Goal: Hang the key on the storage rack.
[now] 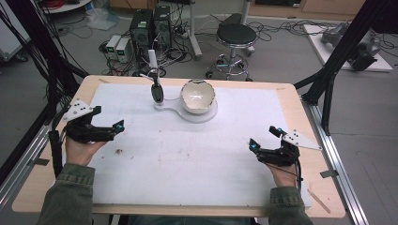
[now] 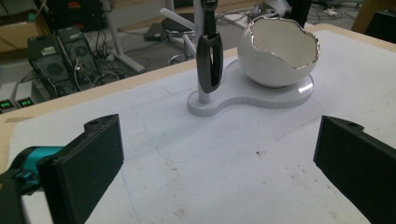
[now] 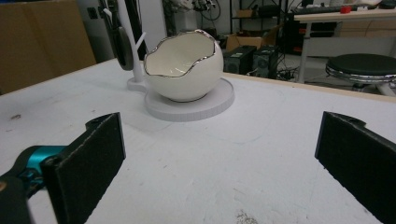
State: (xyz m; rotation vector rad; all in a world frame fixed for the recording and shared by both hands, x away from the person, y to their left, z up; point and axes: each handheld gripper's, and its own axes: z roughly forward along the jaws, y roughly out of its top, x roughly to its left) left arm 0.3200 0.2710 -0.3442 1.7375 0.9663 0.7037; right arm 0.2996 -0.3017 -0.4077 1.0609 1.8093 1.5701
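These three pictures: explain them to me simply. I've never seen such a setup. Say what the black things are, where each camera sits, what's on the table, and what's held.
A person sits at a table with a two-jaw gripper in each hand: the left gripper and the right gripper. One camera looks down from above. The other two ride on the grippers, so black jaws frame those pictures. On the white mat stands a white stand carrying an eggshell-shaped bowl and a post with a dark spoon hanging from it. Both grippers are open and hold nothing.

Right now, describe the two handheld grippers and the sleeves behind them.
Both the left gripper and the right gripper are black with flat rectangular jaws, teal accents near the tips, and a grey three-cornered plate with dark dots on top. A black cable trails from each. The sleeves are olive green.
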